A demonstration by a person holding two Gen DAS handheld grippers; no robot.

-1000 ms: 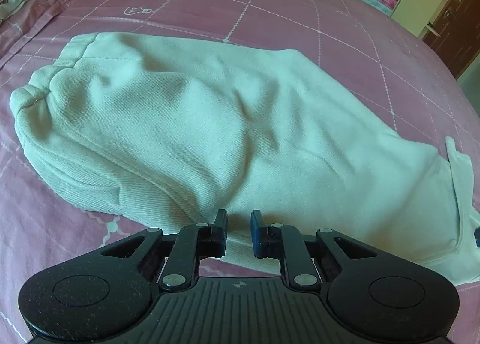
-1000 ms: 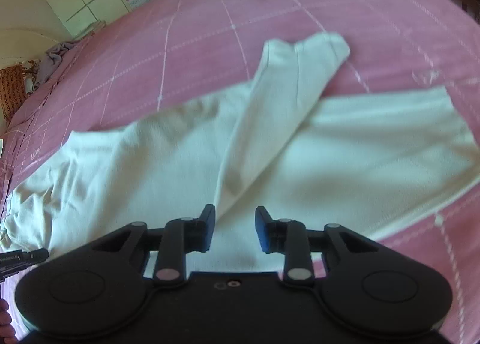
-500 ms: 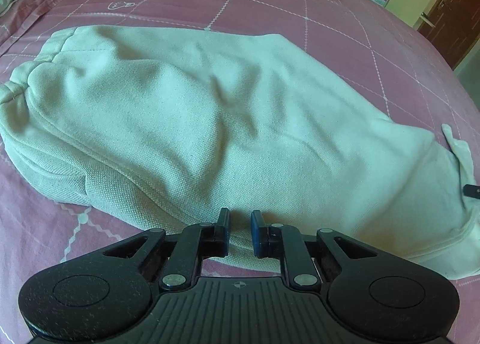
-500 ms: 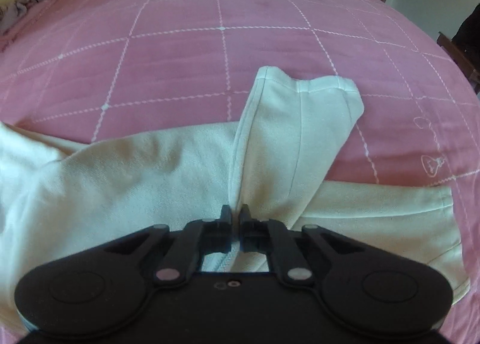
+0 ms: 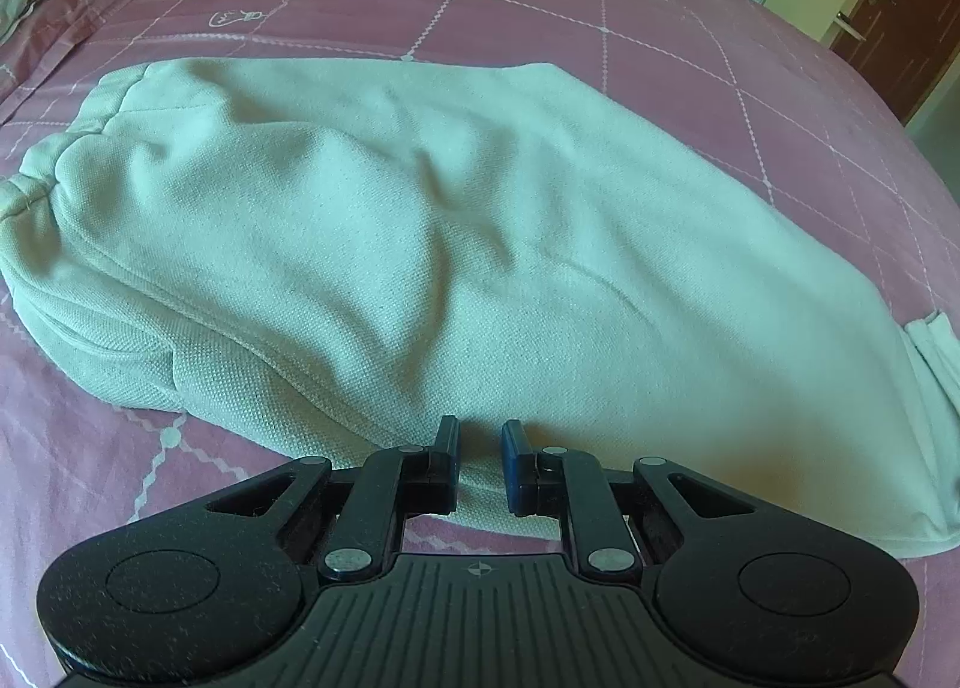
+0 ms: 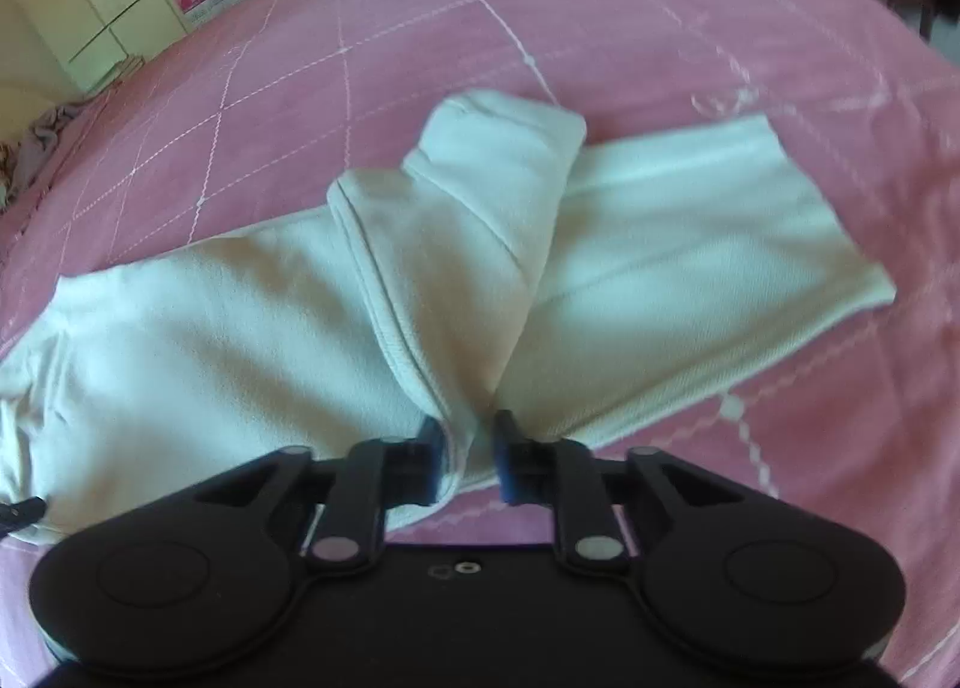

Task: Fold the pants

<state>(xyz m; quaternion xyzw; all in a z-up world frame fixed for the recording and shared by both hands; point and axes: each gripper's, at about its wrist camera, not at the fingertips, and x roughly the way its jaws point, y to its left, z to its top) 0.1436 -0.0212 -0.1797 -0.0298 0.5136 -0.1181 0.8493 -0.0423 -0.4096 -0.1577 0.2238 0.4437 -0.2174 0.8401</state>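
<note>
Pants (image 5: 456, 244) lie spread out on a big pink bed (image 5: 540, 10), and they take up most of what both cameras see. They are pale, thick and soft, with a bumpy knit. I think they are light and floppy, so they will bend and sag wherever nothing holds them up. They do not look slippery or easy to break. In the left view the wide top part is puffed up with soft wrinkles, and its bunched waistband (image 5: 36, 172) is at the far left. In the right view the two legs (image 6: 690, 244) cross each other, and one leg is turned over so its cuff (image 6: 498, 130) sits on top of the other. A thick seam (image 6: 384, 304) runs down that turned leg. The left gripper (image 5: 480, 463) sits low at the near edge of the pants. Its jaws are a little apart, with the edge of the cloth in the gap, but they are not pinching it. The right gripper (image 6: 468, 457) has a fold of the turned leg between its jaws. The jaws look close on the cloth, but the picture is blurry, so I cannot tell if the fold is pinched tight. Good places to grab are the thick hems, the seam and the waistband, because thin single cloth may slide out. Lifting with both grippers would keep the pants from drooping in the middle.
</note>
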